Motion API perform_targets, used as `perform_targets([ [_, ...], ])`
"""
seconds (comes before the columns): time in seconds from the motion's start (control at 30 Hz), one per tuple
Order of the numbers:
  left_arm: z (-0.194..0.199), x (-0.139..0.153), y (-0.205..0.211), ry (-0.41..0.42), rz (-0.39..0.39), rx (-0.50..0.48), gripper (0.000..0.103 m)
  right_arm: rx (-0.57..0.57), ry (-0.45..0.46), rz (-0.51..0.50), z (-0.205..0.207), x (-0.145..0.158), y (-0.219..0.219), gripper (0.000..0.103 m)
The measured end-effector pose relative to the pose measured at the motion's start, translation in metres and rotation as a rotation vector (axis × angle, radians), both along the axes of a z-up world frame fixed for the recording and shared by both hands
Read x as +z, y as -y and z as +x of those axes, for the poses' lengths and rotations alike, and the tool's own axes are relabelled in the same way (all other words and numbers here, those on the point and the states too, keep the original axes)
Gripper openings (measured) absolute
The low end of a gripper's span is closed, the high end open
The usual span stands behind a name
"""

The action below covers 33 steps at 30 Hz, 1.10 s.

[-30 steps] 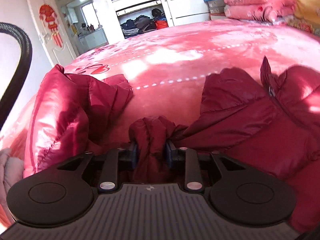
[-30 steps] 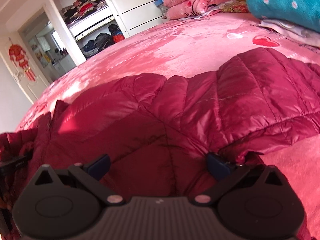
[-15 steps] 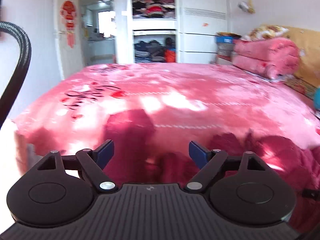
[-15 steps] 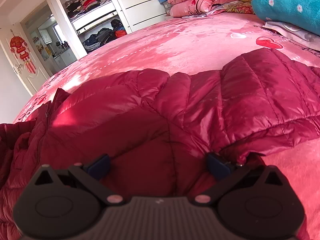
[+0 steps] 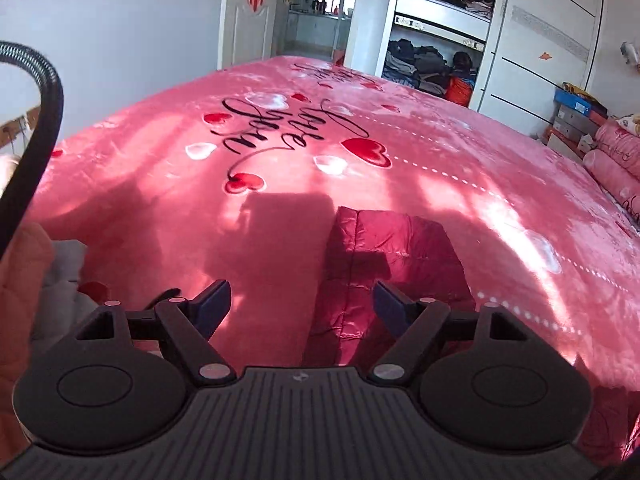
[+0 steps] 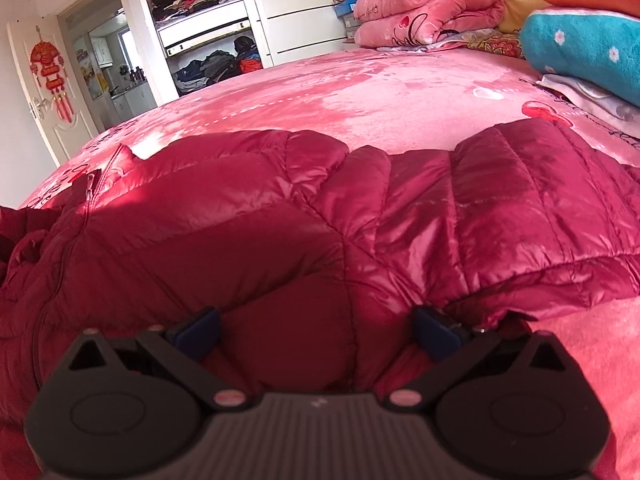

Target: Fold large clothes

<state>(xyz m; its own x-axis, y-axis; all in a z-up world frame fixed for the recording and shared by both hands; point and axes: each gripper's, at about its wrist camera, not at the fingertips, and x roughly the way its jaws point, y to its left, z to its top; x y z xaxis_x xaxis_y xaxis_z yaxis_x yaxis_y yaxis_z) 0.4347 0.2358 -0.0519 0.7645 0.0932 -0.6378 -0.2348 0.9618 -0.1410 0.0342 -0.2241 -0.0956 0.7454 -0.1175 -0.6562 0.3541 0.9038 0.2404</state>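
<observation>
My left gripper [image 5: 302, 306] is spread wide with nothing between the fingers, hovering over the pink bedspread [image 5: 280, 184]. A folded piece of the red down jacket [image 5: 384, 264] lies at 1 o'clock of it, flat on the spread. My right gripper [image 6: 316, 328] is also spread wide, fingers straddling a quilted panel of the jacket [image 6: 320, 232] without pinching it. The jacket sprawls from 9 to 3 o'clock across the bed. Folded pink quilt [image 6: 432, 4] at 1 o'clock, teal pillow [image 6: 584, 48] at 2, open wardrobe [image 6: 208, 20] at 11.
</observation>
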Motion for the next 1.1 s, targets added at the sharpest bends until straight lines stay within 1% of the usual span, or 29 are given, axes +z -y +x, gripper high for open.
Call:
perform_targets([
  [0.1,0.015,-0.017,0.002,-0.044,-0.042,-0.008,0.096,0.004,0.005,-0.027,0.000,-0.002,-0.003,0.103],
  [0.17,0.023,-0.028,0.001,-0.064,-0.084,-0.038,0.096,0.005,0.006,-0.046,-0.001,-0.004,-0.006,0.103],
  [0.23,0.025,-0.045,0.008,-0.104,-0.103,-0.058,0.096,0.006,0.010,-0.055,0.000,-0.004,-0.007,0.103],
  [0.3,0.027,-0.053,0.013,-0.100,-0.080,-0.066,0.101,0.006,0.012,-0.058,0.000,-0.005,-0.007,0.103],
  [0.37,0.025,-0.051,0.020,-0.089,-0.047,-0.076,0.101,0.006,0.015,-0.059,-0.001,-0.005,-0.006,0.103],
  [0.4,0.024,-0.050,0.022,-0.084,-0.033,-0.076,0.097,0.005,0.016,-0.060,-0.001,-0.005,-0.006,0.103],
  [0.43,0.023,-0.048,0.024,-0.074,-0.021,-0.081,0.084,0.005,0.016,-0.063,0.000,-0.005,-0.007,0.103],
  [0.47,0.022,-0.047,0.026,-0.063,-0.014,-0.092,0.075,0.006,0.015,-0.066,0.001,-0.006,-0.007,0.103],
  [0.5,0.020,-0.047,0.028,-0.053,-0.015,-0.106,0.056,0.006,0.015,-0.068,0.000,-0.006,-0.008,0.103],
  [0.53,0.021,-0.047,0.028,-0.046,-0.016,-0.115,0.040,0.006,0.015,-0.070,0.000,-0.006,-0.008,0.103],
  [0.57,0.020,-0.047,0.029,-0.041,-0.019,-0.126,0.034,0.007,0.014,-0.071,0.001,-0.006,-0.008,0.103],
  [0.63,0.014,-0.044,0.031,-0.029,-0.033,-0.136,0.013,0.007,0.015,-0.071,0.000,-0.007,-0.008,0.103],
  [0.73,0.002,-0.038,0.038,-0.012,-0.046,-0.163,0.008,0.007,0.014,-0.072,0.000,-0.006,-0.009,0.103],
  [0.8,-0.009,-0.026,0.040,0.024,-0.051,-0.169,0.007,0.007,0.013,-0.072,0.000,-0.006,-0.009,0.103],
  [0.83,-0.014,-0.019,0.038,0.047,-0.073,-0.164,0.007,0.007,0.013,-0.072,0.001,-0.006,-0.009,0.103],
  [0.9,-0.026,-0.002,0.033,0.087,-0.105,-0.149,0.007,0.009,0.010,-0.070,0.001,-0.007,-0.009,0.103],
  [1.03,-0.065,0.046,0.015,0.180,-0.124,-0.113,0.007,0.013,0.005,-0.064,0.002,-0.006,-0.007,0.103],
  [1.1,-0.092,0.072,0.003,0.240,-0.112,-0.092,0.007,0.015,0.001,-0.060,0.003,-0.005,-0.007,0.103],
])
